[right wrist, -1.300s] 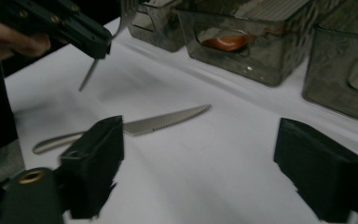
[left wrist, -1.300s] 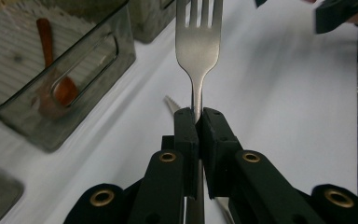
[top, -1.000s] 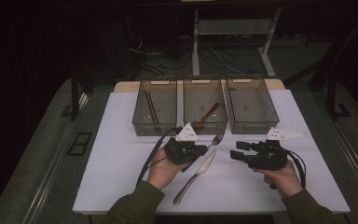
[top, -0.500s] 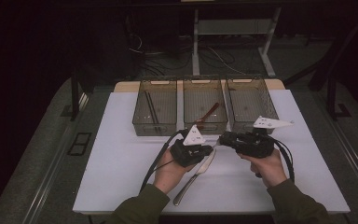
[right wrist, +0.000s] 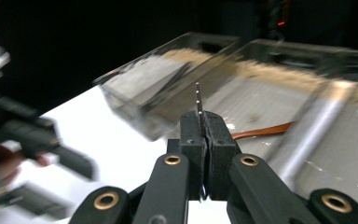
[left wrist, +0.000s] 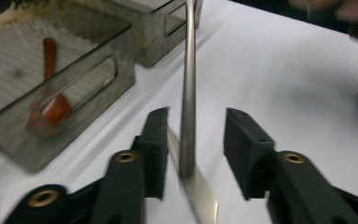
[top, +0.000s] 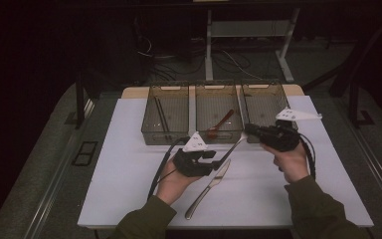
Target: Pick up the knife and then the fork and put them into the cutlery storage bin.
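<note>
Dim lab (floor cables (top: 179, 52), white table (top: 129, 164))

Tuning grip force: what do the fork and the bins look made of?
Fork: probably stainless steel, polished; silvery-grey with a bright sheen along the handle. Bins: likely clear, smoke-tinted plastic; the spoon shows through the walls. The exact plastic can't be told.
</note>
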The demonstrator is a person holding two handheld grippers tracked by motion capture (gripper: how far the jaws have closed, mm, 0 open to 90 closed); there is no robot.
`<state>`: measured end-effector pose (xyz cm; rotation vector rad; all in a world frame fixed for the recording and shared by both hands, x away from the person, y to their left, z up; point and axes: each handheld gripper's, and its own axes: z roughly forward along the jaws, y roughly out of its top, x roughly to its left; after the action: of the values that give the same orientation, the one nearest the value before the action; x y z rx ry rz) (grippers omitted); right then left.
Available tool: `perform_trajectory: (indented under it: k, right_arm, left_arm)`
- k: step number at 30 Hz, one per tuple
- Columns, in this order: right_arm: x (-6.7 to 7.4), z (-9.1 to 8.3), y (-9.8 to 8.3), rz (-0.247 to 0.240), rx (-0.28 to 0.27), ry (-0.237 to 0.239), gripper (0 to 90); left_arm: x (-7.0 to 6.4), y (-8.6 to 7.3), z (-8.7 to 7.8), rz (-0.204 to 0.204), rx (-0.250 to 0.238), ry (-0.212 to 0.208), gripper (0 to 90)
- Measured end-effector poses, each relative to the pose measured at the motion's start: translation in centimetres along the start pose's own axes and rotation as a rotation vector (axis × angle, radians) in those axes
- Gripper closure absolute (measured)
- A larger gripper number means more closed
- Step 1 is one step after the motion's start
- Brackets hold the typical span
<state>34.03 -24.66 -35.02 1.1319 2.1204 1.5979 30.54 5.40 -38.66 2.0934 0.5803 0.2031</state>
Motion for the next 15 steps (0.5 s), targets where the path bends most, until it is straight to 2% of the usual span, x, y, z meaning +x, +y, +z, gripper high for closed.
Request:
perform_trajectory:
  k: [4, 6, 15]
  right_arm:
    - [-2.8, -1.3, 1.8, 0.019, -0.041, -0.068, 88.0]
    - [-4.2, -1.9, 2.7, 0.025, -0.053, -0.095, 88.1]
    - [-10.1, -4.7, 5.6, 0.081, -0.102, -0.213, 88.0]
  left_arm:
    - [0.8, -1.5, -1.4, -0.019, -0.005, 0.007, 47.1]
    - [1.1, -2.3, -2.0, -0.044, -0.012, 0.009, 44.9]
    - [2.1, -5.3, -4.0, -0.094, 0.027, 0.032, 36.4]
